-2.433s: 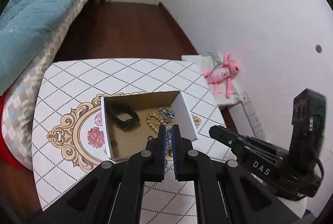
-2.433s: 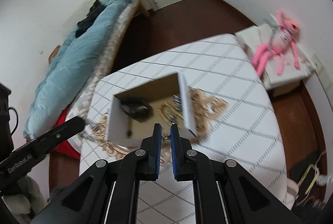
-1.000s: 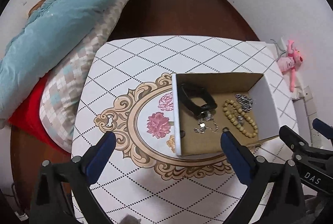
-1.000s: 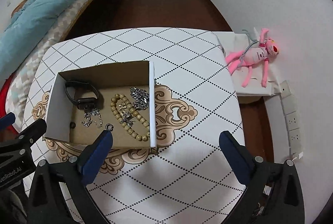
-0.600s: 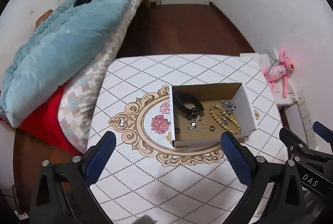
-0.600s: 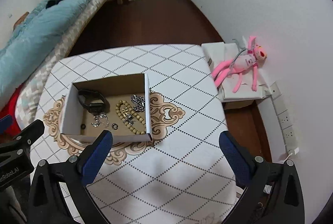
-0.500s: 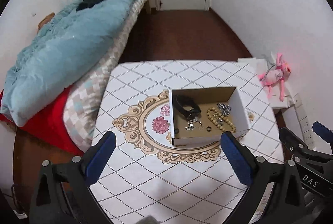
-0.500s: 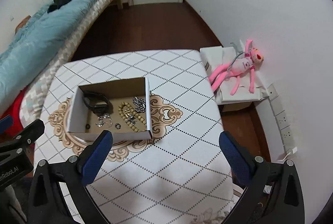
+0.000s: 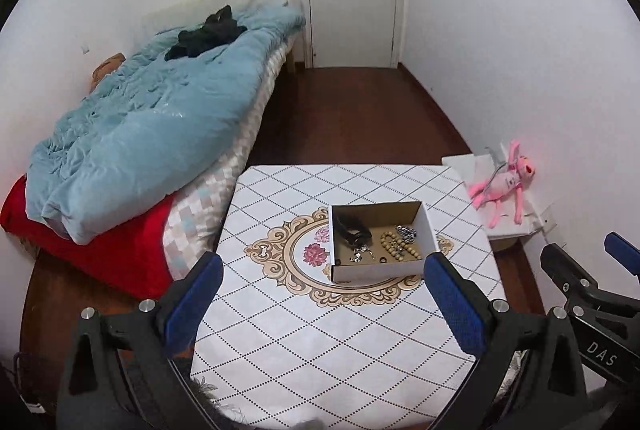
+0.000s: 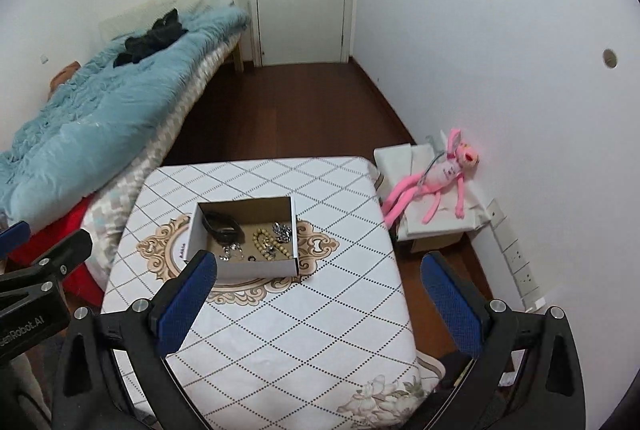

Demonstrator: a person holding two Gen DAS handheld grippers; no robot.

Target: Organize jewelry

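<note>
We hold the left gripper (image 9: 320, 294) and the right gripper (image 10: 316, 290) high above the near end of the table (image 9: 304, 342), both with jaws spread wide and nothing between them. The jewelry sits in the small open cardboard box (image 9: 378, 272) near the middle of the table, on its ornate printed medallion, and we see no pieces loose on the cloth around it. So the step in hand looks to us like a final check, or a pull-back with the job about done. If we go back in, we do well to come straight down over the box, keep the two grippers apart from each other, and close on one piece only, since the light box would likely slide if we bump its wall. Inside, a black band (image 10: 222, 224) lies at the left end, a strand of tan beads (image 10: 270, 246) lies right of centre, a bunch of silver chain (image 10: 283, 231) sits by the right wall, and a small silver piece (image 10: 234, 250) and a dark ring (image 10: 251, 257) lie toward the near wall. The pieces lie close together but look mostly separate, though we cannot tell whether any are tangled.
</note>
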